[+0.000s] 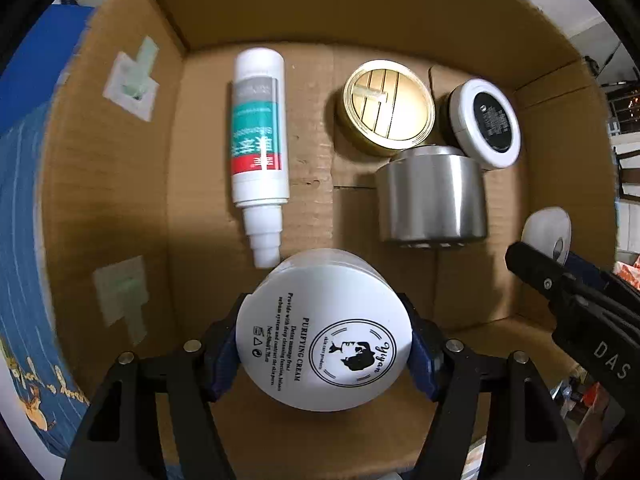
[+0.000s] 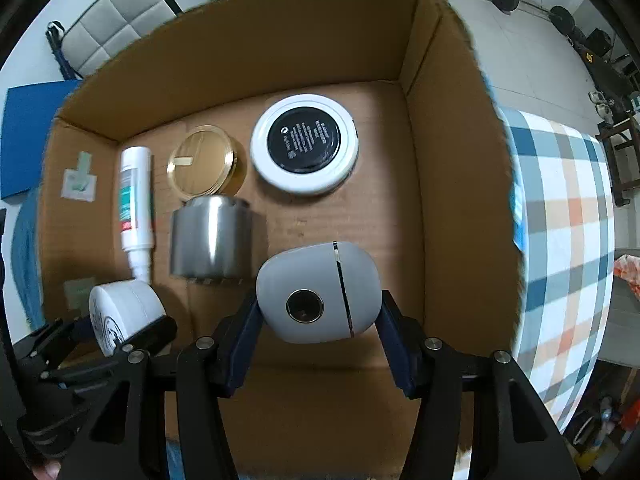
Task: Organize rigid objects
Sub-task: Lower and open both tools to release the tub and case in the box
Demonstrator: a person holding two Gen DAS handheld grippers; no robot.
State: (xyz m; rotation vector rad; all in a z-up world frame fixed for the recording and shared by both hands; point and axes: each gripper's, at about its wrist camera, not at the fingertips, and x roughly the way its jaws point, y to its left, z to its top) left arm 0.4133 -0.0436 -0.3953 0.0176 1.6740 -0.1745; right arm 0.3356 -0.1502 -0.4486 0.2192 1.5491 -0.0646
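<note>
The left tongs (image 1: 324,344) are spread about halfway and pinch a white cream jar (image 1: 324,336) by its sides, with a blue pad pressed on each side and the printed label facing the camera. The jar hangs over the near part of a cardboard box (image 1: 248,8), above the box floor. The right wrist view shows the same jar (image 2: 124,312) held at the lower left.

The right tongs (image 2: 318,312) stand less wide and pinch a grey egg-shaped case (image 2: 316,292) between their blue pads. A round metal button on the case faces the camera and a thin seam runs across its body. The case also hangs over the near part of the box floor, to the right of the jar.

Just beyond the jar, a white tube (image 1: 258,140) with a green and red label lies flat on the box floor, its stepped tip pointing toward the jar. To the right of the tube, a silver metal cylinder (image 1: 434,196) lies on its side. Behind the cylinder sits a gold tin (image 1: 388,106), and beside that a white round jar with a black label (image 1: 486,122), which appears to lean against the cylinder in the left wrist view.

Outside the box, on the right, lies a checked cloth (image 2: 568,240).
</note>
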